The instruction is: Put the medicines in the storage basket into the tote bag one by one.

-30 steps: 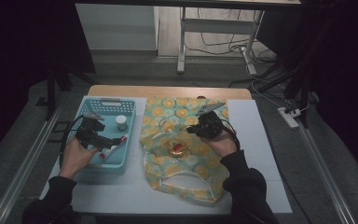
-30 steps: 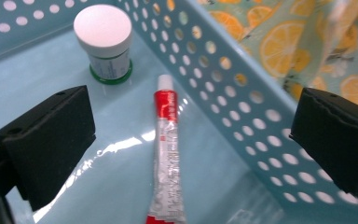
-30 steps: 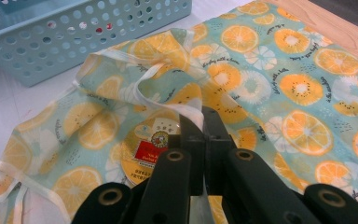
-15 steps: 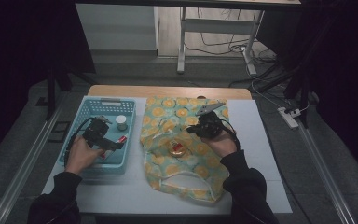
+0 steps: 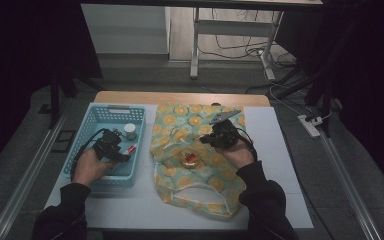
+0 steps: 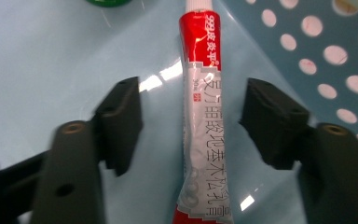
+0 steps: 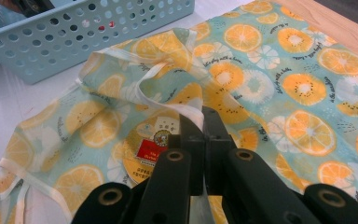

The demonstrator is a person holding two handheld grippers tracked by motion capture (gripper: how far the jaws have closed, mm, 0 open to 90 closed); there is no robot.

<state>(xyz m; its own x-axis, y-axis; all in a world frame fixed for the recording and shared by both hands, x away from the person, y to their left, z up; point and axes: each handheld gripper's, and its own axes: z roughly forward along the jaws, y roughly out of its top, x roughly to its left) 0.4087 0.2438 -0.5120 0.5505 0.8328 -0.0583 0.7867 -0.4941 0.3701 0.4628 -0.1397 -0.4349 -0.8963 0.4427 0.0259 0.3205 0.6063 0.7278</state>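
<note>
1. Red-and-silver ointment tube with white cap (image 6: pixel 200 116) lies flat on the floor of the light-blue perforated plastic basket (image 5: pixel 92 175), near the basket's right wall.
2. Left gripper (image 6: pixel 191 123) is down over the tube: tube runs straight up the gap between the fingers (image 6: pixel 121 116), its long axis along the gripper's line of sight, cap end pointing away.
3. Left fingers are apart, one on each side of the tube; they have just been closing, but clear gaps remain and neither pad touches it yet.
4. Tube sits roughly centred in the gap, so closing square across its narrow width looks like the likely next move.
5. Right gripper (image 7: pixel 200 135) is well away from the basket, over the orange-slice-print teal cloth bag (image 5: pixel 200 150) on the white tabletop (image 5: pixel 280 150); fingers together, clamped on the bag's pale hem (image 7: pixel 186 112).
6. Round yellow tin with red label (image 7: pixel 147 149) lies on the bag just by the right fingers.
7. Left hand is the one nearest the tube.
</note>
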